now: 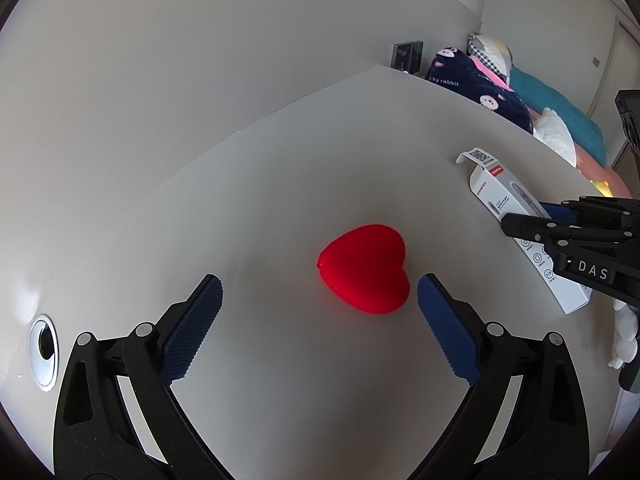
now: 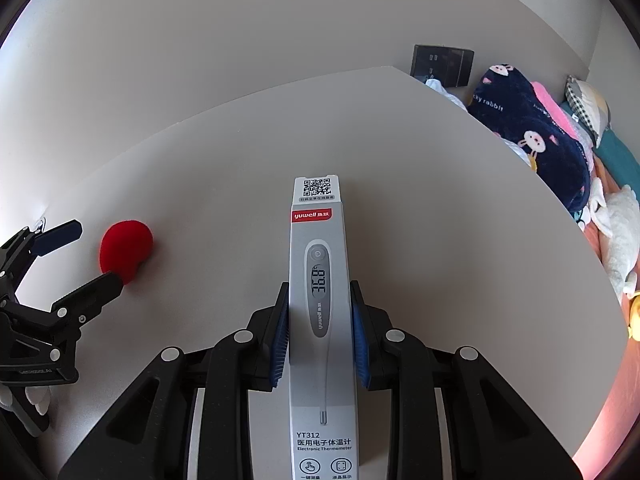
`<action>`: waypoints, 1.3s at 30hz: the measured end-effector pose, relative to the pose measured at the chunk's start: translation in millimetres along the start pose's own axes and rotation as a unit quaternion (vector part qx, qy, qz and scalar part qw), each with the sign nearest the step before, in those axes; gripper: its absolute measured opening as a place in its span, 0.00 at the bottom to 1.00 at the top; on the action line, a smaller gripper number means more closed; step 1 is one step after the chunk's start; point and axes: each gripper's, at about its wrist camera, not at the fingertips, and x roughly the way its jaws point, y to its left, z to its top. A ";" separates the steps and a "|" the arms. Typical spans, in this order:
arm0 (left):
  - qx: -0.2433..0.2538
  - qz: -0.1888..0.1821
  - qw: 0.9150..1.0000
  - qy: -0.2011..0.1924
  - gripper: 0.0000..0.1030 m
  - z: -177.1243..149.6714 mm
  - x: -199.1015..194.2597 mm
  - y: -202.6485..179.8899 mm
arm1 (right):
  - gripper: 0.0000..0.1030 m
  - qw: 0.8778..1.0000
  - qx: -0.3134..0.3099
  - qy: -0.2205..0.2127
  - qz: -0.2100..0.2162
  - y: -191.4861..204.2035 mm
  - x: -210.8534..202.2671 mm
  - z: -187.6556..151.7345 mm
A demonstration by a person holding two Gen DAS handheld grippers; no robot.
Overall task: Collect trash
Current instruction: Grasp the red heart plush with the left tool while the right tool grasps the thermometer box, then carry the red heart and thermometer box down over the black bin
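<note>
Thin grey-and-white cardboard, most likely light and probably empty: thermometer box (image 2: 322,320) lying lengthwise on the pale desk (image 2: 460,240), end flap with the QR code open at the far end. Pinched across its narrow width by the right gripper (image 2: 320,332), blue pads (image 2: 281,340) pressed flat on both long sides, near the middle of the box. Judged stiff along its length but easy to crush sideways, so a gentle squeeze at mid-length looks right; glossy print may slip a little. Off to the left, a red heart-shaped velvet case (image 1: 366,268), apparently fuzzy and grippy, rounded, likely rigid and light. Left gripper (image 1: 320,300) spread wide just short of it, pads clear of the case. Best taken across the lobes, not by the pointed tip.
</note>
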 end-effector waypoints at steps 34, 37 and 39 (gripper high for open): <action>0.012 -0.017 1.000 -0.013 0.44 1.5 -23.0 -35.6 | 0.28 0.998 0.049 -0.025 -0.022 -15.2 -69.6 -16.5; 0.016 -0.022 0.999 -0.016 0.44 -0.5 -33.0 -43.4 | 0.28 0.998 0.054 -0.029 -0.025 -18.3 -82.4 -25.8; 0.021 -0.025 0.999 -0.018 0.44 -2.4 -39.7 -49.2 | 0.28 0.998 0.057 -0.032 -0.026 -20.6 -91.4 -31.7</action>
